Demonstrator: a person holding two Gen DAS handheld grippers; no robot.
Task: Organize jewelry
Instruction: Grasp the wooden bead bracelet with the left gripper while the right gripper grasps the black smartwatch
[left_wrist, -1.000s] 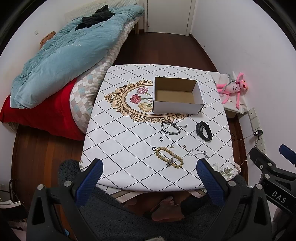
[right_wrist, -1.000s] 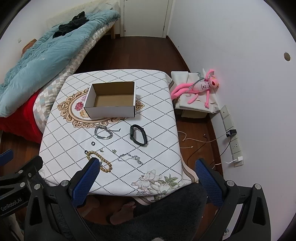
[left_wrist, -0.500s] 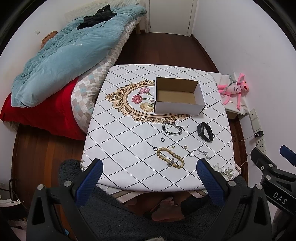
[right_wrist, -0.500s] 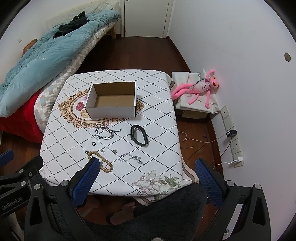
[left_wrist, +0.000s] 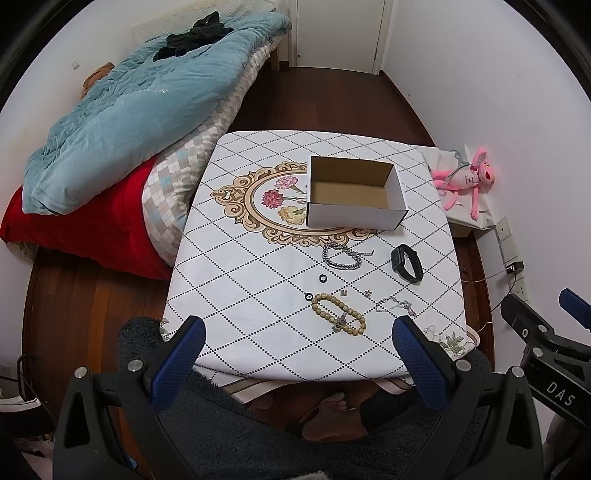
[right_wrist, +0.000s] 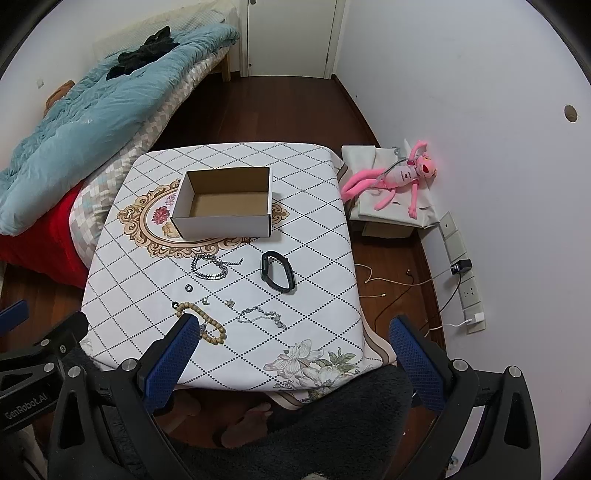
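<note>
An open empty cardboard box (left_wrist: 354, 193) (right_wrist: 225, 203) stands on the patterned table (left_wrist: 240, 295) (right_wrist: 317, 258). In front of it lie a silver chain bracelet (left_wrist: 341, 256) (right_wrist: 208, 266), a black watch band (left_wrist: 406, 263) (right_wrist: 279, 271), a wooden bead bracelet (left_wrist: 338, 314) (right_wrist: 210, 325), a thin silver chain (left_wrist: 395, 305) (right_wrist: 262, 317), two small black rings (left_wrist: 324, 277) (right_wrist: 188, 287) and small earrings (left_wrist: 367, 293). My left gripper (left_wrist: 295, 354) and right gripper (right_wrist: 291, 354) are both open and empty, held above the table's near edge.
A bed with a blue quilt (left_wrist: 129, 110) and red blanket (left_wrist: 81, 229) borders the table's left. A pink plush toy (right_wrist: 399, 177) lies on a white cloth by the right wall. Wall sockets and cables (right_wrist: 461, 273) run along the right. A closed door (right_wrist: 291, 37) is at the back.
Both grippers have drifted slightly; the table and box shift a little in view. Nothing was taken hold of.
</note>
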